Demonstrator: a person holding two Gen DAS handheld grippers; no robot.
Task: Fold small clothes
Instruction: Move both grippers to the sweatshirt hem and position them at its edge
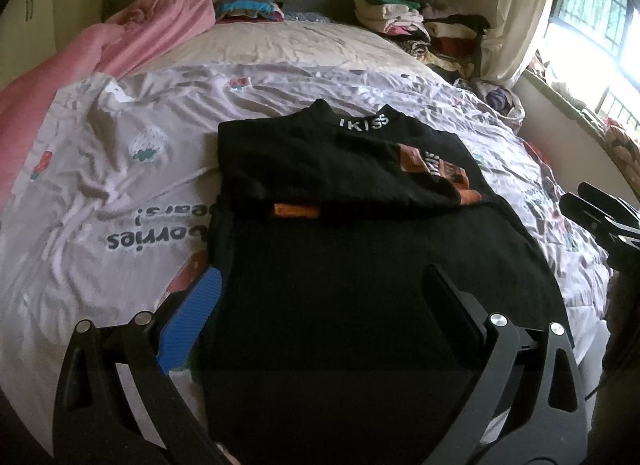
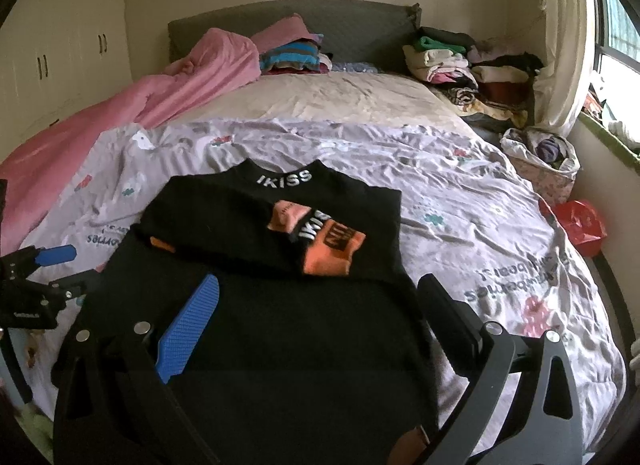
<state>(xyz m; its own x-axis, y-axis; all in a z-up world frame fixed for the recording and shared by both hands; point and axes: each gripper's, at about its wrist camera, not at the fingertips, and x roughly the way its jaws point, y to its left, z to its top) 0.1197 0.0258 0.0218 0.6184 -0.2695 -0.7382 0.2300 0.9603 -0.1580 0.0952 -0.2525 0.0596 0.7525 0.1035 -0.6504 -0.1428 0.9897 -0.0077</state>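
**Black top half folded, both claws spread over the near hem**

Lying flat near the foot edge of the bed [image 2: 460, 201], on the lilac printed sheet [image 1: 120, 169]: a black top [image 1: 360, 265], collar with white lettering pointing toward the headboard. Showing sleeves already turned in across the chest, an orange-and-white print [image 2: 328, 245] bunching on the right half, a small orange tab [image 1: 297, 210] peeking out on the left. Looking thick and ribbed, soft, likely to slump rather than hold a crease.

Going left to right: piling along the left edge, a pink blanket [image 1: 120, 37]. Hovering over the top's near left edge, the left gripper [image 1: 324, 301], fingers spread wide, blue pad [image 1: 192, 317] on one side, pinching nothing. Hanging over the near right part of the hem, the right gripper [image 2: 320, 305], likewise spread wide and empty. Stacking at the far right corner by the headboard, folded clothes [image 2: 460, 61]; sitting near the right edge, a bag of laundry [image 2: 544, 157].

Probably lining up for the hem-to-collar fold. Risking, from here:
- catching the sheet along with the hem, since black cloth and shadow are hiding the edge;
- grabbing only the upper layer, leaving the back behind;
- lifting unevenly, sliding the tucked sleeves out and skewing the fold.
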